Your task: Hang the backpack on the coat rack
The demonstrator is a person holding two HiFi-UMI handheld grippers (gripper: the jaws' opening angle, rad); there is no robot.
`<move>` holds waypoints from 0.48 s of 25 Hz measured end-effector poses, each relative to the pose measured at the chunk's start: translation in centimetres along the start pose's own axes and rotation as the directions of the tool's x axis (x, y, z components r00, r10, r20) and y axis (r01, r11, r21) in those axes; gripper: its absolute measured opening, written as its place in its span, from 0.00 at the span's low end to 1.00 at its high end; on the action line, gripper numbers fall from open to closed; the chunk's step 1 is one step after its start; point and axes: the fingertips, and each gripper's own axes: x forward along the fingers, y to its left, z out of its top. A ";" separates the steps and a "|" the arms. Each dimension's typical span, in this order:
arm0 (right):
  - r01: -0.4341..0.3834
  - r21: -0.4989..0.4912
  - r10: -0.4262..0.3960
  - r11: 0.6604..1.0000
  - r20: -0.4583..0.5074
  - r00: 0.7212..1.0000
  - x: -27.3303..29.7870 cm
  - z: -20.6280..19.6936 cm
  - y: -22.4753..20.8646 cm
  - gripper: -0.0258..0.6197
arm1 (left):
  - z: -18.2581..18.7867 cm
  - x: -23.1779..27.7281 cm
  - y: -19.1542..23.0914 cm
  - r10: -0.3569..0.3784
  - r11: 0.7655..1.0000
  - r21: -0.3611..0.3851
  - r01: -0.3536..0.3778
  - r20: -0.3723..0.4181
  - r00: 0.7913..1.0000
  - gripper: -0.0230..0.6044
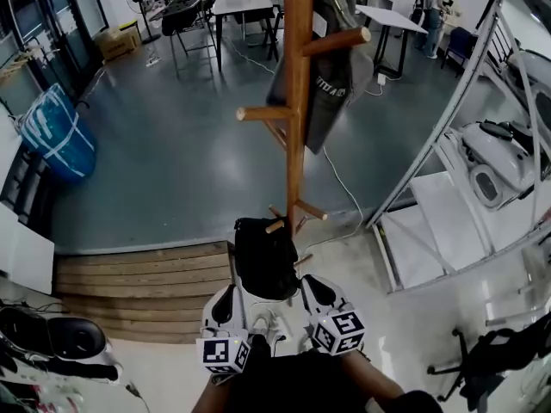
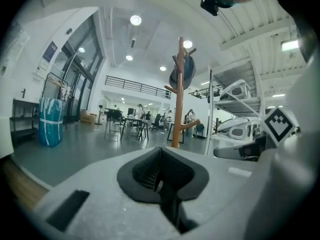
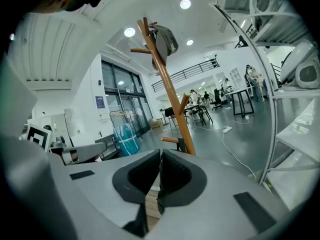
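- The grey floor (image 1: 172,162) spreads wide around the stand, with wooden decking (image 1: 138,286) near the person's feet.
- The coat rack (image 1: 297,101) stands upright just ahead, and a dark garment (image 1: 331,67) is draped over its upper pegs. Both gripper views show its wooden post rising in front of them.
- The backpack (image 1: 265,258), black and compact, sits at the foot of the post with its top against the low peg (image 1: 274,226). It looks hung there, but its loop cannot be made out.
- The left gripper (image 1: 228,291) is just short of the bag, and its jaws are pressed together with nothing between them.
- The right gripper (image 1: 315,282) is beside it, also closed and empty, with only a sliver of decking showing through the gap below its pads.
- Risk: the peg is short and angled. If the loop sits near its tip, the bag's weight could slide it off.
- Risk: both grippers are close to the bag, so a careless pull-back could nudge it loose or rock the post.
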 end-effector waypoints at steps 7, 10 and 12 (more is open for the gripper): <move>-0.066 -0.036 0.066 0.997 -0.002 0.998 -3.0 0.1 1.7 0.06 | 0.2 -2.9 -3.1 0.050 0.999 -0.014 -0.050 0.039 0.998 0.07; -0.092 -0.025 0.091 0.995 -0.024 0.996 -4.1 -1.0 1.9 0.06 | -0.8 -3.5 -3.9 0.062 0.998 -0.026 -0.061 0.032 0.998 0.07; -0.104 -0.025 0.103 0.994 -0.020 0.994 -4.8 -1.3 1.9 0.06 | -1.1 -3.7 -4.5 0.063 0.998 -0.034 -0.062 0.034 0.997 0.07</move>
